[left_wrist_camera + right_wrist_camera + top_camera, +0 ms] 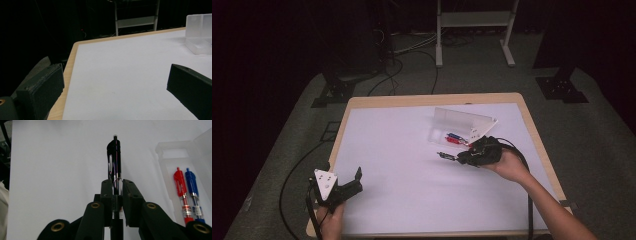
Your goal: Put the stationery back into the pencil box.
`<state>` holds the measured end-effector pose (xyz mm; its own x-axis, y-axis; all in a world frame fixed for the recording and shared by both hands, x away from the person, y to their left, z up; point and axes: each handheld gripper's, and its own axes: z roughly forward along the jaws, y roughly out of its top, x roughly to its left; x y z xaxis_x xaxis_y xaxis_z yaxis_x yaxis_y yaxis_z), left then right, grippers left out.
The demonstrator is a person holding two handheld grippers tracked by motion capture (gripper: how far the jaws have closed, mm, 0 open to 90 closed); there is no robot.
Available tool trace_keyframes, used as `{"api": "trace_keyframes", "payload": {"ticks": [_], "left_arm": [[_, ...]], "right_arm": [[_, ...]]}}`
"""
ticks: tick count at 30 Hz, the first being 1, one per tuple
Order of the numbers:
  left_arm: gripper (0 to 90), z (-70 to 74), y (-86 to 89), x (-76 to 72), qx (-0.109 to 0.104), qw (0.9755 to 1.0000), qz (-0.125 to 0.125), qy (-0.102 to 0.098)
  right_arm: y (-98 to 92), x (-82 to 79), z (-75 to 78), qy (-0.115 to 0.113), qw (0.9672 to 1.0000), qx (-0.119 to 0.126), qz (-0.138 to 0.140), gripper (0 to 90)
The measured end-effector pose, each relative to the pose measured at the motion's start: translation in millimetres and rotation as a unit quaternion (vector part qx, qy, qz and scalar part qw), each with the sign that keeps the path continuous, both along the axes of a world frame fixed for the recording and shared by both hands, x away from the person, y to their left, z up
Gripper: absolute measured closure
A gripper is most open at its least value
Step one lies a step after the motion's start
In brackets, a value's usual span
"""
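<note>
Holding a black pen (114, 162) pinched in our right tool (117, 185), just beside the case (175, 165) with red (181, 187) and blue (192, 186) pens; likely next: lower it in alongside; left tool (112, 82) spread, idle over the counter (125, 65).

Black grippers (343, 189), brass screws, grey triangular plate (325, 179).

Cut-off and hidden parts
The black pen's (115, 162) lower barrel hides between the right gripper's (117, 187) jaws; red pen (182, 192) and blue pen (193, 192) run off the bottom edge
</note>
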<state>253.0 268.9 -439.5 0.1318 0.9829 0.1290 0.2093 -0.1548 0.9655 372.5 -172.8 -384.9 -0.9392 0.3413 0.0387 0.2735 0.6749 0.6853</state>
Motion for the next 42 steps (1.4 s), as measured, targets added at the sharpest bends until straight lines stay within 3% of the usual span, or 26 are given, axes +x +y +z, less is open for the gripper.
{"api": "trace_keyframes", "payload": {"ticks": [21, 33, 42], "left_arm": [[0.4, -0.2, -0.2, 0.2, -0.001, 1.0000, -0.001, 0.000], [0.4, -0.3, -0.6, 0.6, -0.001, 1.0000, -0.002, 0.001], [0.4, -0.5, -0.4, 0.8, -0.002, 1.0000, -0.002, 0.001]], "right_arm": [[2.7, 41.0, 24.2, -0.016, 0.9996, -0.017, -0.014, 78.5], [0.0, 69.2, 10.8, -0.009, 0.9992, -0.030, -0.026, 78.5], [-10.4, 92.4, -9.9, 0.003, 0.9978, -0.040, -0.052, 78.5]]}}
